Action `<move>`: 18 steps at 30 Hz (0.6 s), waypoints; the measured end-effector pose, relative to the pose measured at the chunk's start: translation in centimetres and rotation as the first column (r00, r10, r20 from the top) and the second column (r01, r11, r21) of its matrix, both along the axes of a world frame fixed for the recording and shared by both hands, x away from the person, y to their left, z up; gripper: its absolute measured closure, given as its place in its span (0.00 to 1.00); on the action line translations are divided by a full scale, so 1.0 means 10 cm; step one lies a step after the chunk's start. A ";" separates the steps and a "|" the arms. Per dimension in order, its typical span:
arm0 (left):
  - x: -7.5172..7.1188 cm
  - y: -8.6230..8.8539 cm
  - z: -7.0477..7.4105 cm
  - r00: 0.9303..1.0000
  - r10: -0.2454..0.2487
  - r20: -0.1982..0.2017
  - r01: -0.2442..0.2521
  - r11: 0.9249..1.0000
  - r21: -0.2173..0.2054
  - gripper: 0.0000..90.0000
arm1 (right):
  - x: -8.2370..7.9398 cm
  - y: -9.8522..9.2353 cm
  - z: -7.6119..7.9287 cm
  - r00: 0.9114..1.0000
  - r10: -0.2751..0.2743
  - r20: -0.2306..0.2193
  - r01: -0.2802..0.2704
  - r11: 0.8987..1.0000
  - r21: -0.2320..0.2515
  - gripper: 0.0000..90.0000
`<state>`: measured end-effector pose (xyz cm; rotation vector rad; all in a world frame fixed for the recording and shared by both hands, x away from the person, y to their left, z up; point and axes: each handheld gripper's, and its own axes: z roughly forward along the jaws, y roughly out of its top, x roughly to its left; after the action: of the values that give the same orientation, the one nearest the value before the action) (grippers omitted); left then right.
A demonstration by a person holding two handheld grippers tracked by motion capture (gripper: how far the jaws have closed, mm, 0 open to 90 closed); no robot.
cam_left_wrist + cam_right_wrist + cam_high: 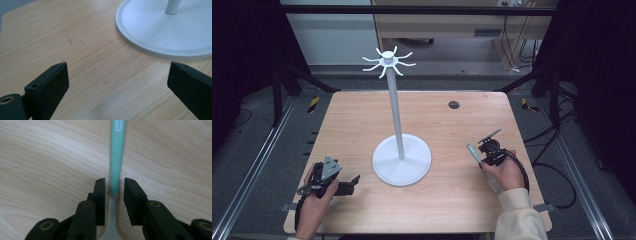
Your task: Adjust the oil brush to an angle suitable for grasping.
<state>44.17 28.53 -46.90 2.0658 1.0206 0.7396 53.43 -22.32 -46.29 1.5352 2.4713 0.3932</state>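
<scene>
A white stand (pixel 401 159) with a round base, a tall pole and hooked arms at the top sits mid-desk (pixel 362 120). The left claw (pixel 117 82) rests spread wide on the wooden desk beside that base. The right claw (pixel 114 195) pinches a teal-handled utensil (pixel 117 152), perhaps a spoon, right of the stand. Grey floor surrounds the desk.

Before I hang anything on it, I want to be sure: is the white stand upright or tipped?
Upright. The white stand has its round base flat on the table, its pole rising straight to the hooks on top.
</scene>
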 end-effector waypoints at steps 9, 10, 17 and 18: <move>0.00 0.00 0.00 1.000 0.000 0.000 0.000 1.000 0.001 0.04 | 0.01 -0.01 -0.04 1.000 0.002 -0.026 -0.003 1.000 -0.008 0.84; 0.00 0.00 0.00 1.000 0.000 0.001 0.000 1.000 0.001 0.04 | 0.01 -0.01 -0.04 1.000 0.002 -0.026 -0.002 1.000 -0.009 0.84; 0.00 -0.01 0.00 1.000 -0.001 0.000 0.001 1.000 0.002 0.04 | 0.03 -0.02 -0.06 0.999 -0.008 -0.033 0.008 1.000 -0.001 0.87; 0.00 -0.01 0.00 1.000 0.000 0.000 0.000 1.000 0.002 0.04 | 0.03 -0.02 -0.06 0.999 -0.009 -0.034 0.009 1.000 0.000 0.88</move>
<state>44.17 28.47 -46.91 2.0678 1.0199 0.7406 53.71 -22.54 -46.84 1.5656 2.4888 0.3693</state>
